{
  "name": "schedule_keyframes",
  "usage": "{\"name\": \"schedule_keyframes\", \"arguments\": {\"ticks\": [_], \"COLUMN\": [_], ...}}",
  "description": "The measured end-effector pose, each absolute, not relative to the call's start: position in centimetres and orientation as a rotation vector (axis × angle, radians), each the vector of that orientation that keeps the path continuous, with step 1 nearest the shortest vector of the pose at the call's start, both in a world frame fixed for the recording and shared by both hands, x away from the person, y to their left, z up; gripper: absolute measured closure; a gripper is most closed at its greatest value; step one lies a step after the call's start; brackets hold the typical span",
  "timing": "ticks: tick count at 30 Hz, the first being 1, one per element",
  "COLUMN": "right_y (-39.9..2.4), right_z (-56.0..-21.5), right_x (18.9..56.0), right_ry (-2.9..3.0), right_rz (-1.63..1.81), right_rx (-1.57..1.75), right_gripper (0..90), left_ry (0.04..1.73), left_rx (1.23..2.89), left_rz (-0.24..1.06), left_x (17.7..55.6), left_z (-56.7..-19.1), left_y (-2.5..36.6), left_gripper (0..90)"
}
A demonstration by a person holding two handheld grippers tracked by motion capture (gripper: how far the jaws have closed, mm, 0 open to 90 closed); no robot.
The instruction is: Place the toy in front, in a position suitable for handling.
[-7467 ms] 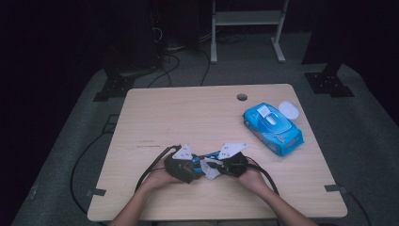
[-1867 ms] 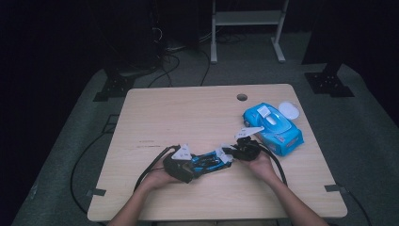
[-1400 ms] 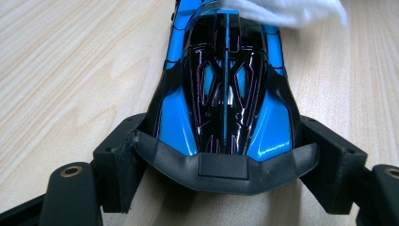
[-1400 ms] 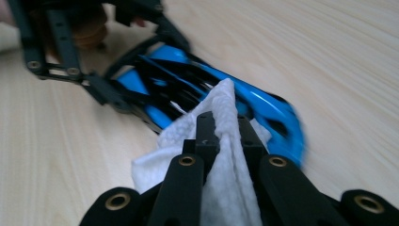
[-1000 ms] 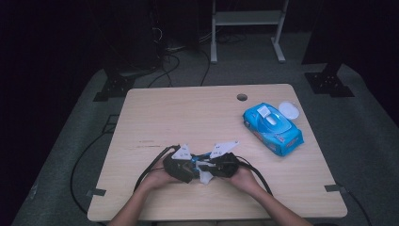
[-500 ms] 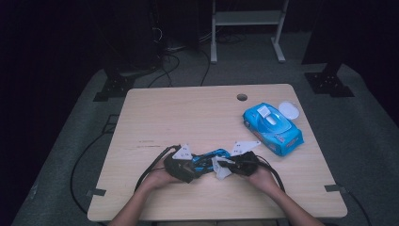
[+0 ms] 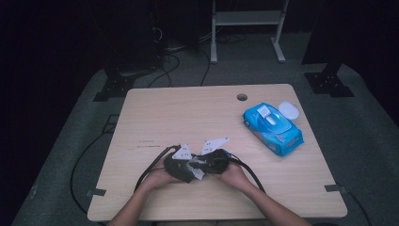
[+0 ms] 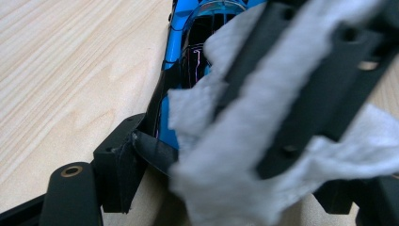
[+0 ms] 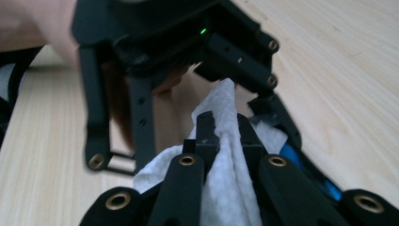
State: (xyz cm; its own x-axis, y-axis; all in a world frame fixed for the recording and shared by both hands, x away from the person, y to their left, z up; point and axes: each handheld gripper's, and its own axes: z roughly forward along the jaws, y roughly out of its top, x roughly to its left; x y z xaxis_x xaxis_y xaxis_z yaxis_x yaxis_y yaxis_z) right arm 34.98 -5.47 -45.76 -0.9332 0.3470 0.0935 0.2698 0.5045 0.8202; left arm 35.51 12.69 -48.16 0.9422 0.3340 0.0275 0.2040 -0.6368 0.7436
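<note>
Wipe [image 9: 226,155]: white, pinched between the right gripper's [image 9: 223,123] near-shut jaws, pressed on the blue item.
Blue item [image 8: 186,61]: glossy blue and black, sunglasses by the look of it, near edge of the table, middle, held by the left gripper [image 7: 182,165].
Left fingers [image 8: 117,169]: set narrow, clamped on the item's black edge in the left gripper view.
Right fingers: almost together, only the wipe between them.
Hands: both come in from the near edge, grippers touching in the middle.
Risk one: the hard jaw tips could scrape the glossy face, since the wipe is bunched thin there.
Risk two: the item could twist out of the left grip, because it is held by one edge while the right pushes on it.
Risk three: the wipe could slip free if it snags on the frame.
Table [image 7: 188,113]: pale wood grain, cable hole at the far side.
Wipes pack [image 7: 273,128]: blue, lid open, far right.
Room: dark, grey floor, cables and stand legs beyond the table.
</note>
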Motion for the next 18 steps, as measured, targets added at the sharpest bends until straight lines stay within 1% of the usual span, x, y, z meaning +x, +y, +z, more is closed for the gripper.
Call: {"name": "schedule_keyframes", "arguments": {"ticks": [3, 6, 7, 10, 14, 18], "right_y": [-5.4, -6.4, -7.3, -7.4, -7.1, -8.8], "right_z": [-45.6, -45.5, -45.8, -46.0, -45.9, -45.7], "right_x": [35.2, 36.0, 36.8, 37.2, 37.2, 37.4], "right_ry": [2.618, 2.586, 2.572, 2.589, 2.588, 2.545], "right_rz": [1.366, 1.339, 1.318, 1.359, 1.323, 1.303], "right_rx": [0.512, 0.562, 0.618, 0.670, 0.635, 0.657], "right_gripper": [83.3, 83.3, 83.3, 83.3, 83.2, 83.3], "left_ry": [0.378, 0.378, 0.373, 0.378, 0.377, 0.375], "left_rx": [2.282, 2.280, 2.280, 2.275, 2.282, 2.284], "left_rz": [0.204, 0.203, 0.207, 0.202, 0.205, 0.205], "left_x": [35.5, 35.5, 35.6, 35.6, 35.6, 35.6], "left_z": [-48.2, -48.2, -48.2, -48.2, -48.1, -48.1], "left_y": [12.7, 12.7, 12.7, 12.7, 12.7, 12.8], "left_gripper": [23.8, 23.8, 23.8, 23.8, 23.8, 23.8]}}
